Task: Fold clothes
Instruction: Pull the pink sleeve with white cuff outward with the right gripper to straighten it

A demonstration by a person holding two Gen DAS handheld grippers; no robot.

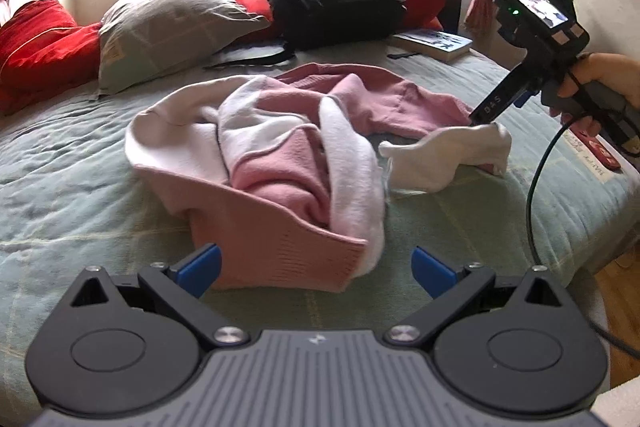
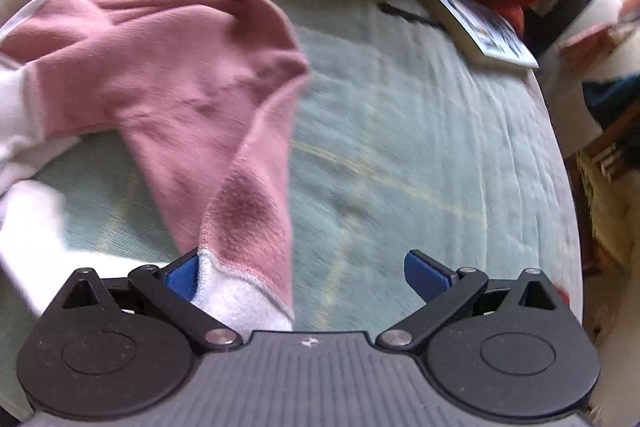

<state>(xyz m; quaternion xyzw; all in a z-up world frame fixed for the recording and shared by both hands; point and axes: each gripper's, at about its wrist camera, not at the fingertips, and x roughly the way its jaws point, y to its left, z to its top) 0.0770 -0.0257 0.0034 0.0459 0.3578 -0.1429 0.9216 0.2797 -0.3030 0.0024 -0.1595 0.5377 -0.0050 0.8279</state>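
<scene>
Left wrist view: a pink and white sweater [image 1: 280, 163] is seen crumpled in a heap in the middle of the bed [image 1: 80, 195], its ribbed hem turned toward the near edge. The left gripper [image 1: 316, 267] is held wide apart with nothing between the fingers, just short of that hem, which lies straight ahead. One sleeve [image 2: 224, 131] is stretched from the heap toward the bed's right edge, and its long axis runs directly into the right gripper [image 2: 304, 279]. There the white cuff [image 2: 240, 299] is draped against the left finger only; the fingers are spread, so nothing is clamped. The right gripper is judged the nearer to the sleeve, the left to the hem. No neat fold is visible; layers are bunched and overlapped.
</scene>
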